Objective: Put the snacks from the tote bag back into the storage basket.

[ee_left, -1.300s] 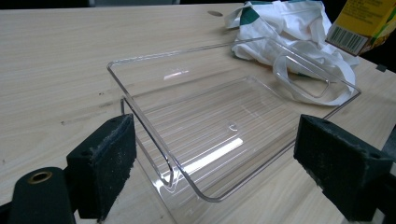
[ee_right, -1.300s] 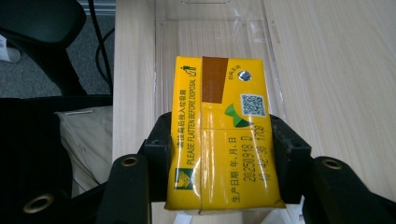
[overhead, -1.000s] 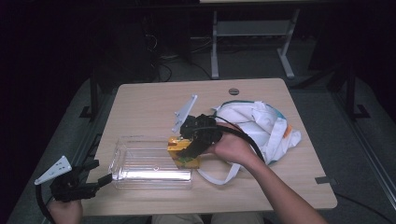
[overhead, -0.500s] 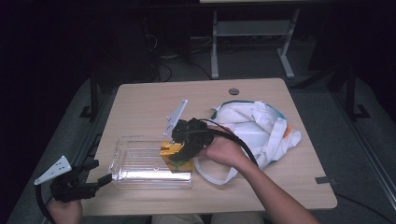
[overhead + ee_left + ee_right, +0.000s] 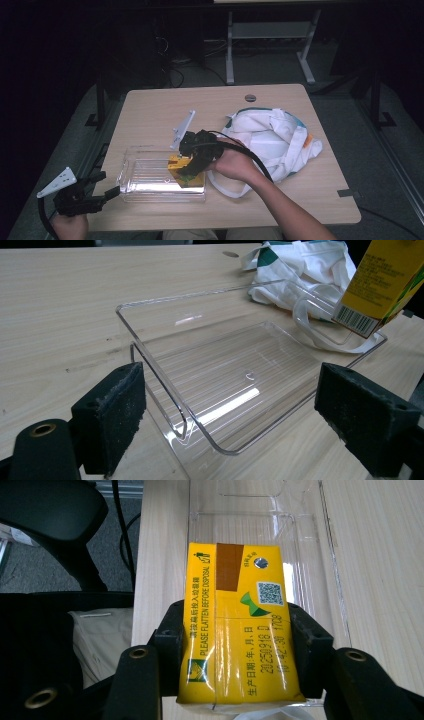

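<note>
Right gripper (image 5: 192, 165) holds a yellow drink carton (image 5: 240, 625) over the right end of the clear plastic tray (image 5: 150, 172). Jaws closed on the carton's two long side faces, pads flat against them, top face (foil straw hole, date print) toward the gripper's camera. Gripping the narrow sides likely keeps the carton square to the tray, and the grasp sits toward one end, so most of the carton stands clear of the jaws.

In the left gripper view the carton's barcode corner (image 5: 372, 300) hangs above the tray's far rim. Whether the carton touches the tray floor or is just above it: cannot tell from these angles, probably just clear.

Left gripper (image 5: 102, 192) at the table's near left corner, jaws spread wide, holding nothing, pads either side of the tray's near end without touching it. Probably parked there to steady the tray if it slides.

White cloth bag (image 5: 272, 137) lies right of the tray, strap trailing near the tray's end. Table (image 5: 150, 107) otherwise bare.
</note>
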Tool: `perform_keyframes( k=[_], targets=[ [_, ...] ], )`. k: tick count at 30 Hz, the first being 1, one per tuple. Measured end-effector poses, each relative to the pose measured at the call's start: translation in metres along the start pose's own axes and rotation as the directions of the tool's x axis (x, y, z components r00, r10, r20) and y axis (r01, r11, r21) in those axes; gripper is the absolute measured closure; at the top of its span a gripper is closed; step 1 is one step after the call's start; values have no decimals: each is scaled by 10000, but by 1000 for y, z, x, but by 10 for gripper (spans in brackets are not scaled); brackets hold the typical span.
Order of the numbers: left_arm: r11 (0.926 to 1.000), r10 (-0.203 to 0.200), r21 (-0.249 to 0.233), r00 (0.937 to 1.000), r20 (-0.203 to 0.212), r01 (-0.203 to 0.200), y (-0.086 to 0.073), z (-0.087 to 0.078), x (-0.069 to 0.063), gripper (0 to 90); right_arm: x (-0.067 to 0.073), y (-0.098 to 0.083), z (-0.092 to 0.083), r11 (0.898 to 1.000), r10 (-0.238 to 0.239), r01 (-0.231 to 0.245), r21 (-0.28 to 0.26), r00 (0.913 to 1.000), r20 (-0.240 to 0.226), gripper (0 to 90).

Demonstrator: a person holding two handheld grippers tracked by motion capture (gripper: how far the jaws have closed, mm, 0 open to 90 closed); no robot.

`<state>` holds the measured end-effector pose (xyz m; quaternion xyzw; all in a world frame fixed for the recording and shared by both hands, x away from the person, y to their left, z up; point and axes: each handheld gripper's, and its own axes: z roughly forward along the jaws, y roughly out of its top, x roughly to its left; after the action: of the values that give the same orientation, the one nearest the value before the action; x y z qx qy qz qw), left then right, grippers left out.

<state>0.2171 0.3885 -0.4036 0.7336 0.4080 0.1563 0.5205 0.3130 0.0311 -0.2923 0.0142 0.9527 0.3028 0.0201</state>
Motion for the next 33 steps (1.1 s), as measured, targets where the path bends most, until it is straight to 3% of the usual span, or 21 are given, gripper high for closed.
perform_keyframes(
  k=[33],
  targets=[
    [10000,5,-47,10000,-1,-5,0,-1,1,127,-3,-6,32,9995,220,-215,226,9995,-235,509]
  ],
)
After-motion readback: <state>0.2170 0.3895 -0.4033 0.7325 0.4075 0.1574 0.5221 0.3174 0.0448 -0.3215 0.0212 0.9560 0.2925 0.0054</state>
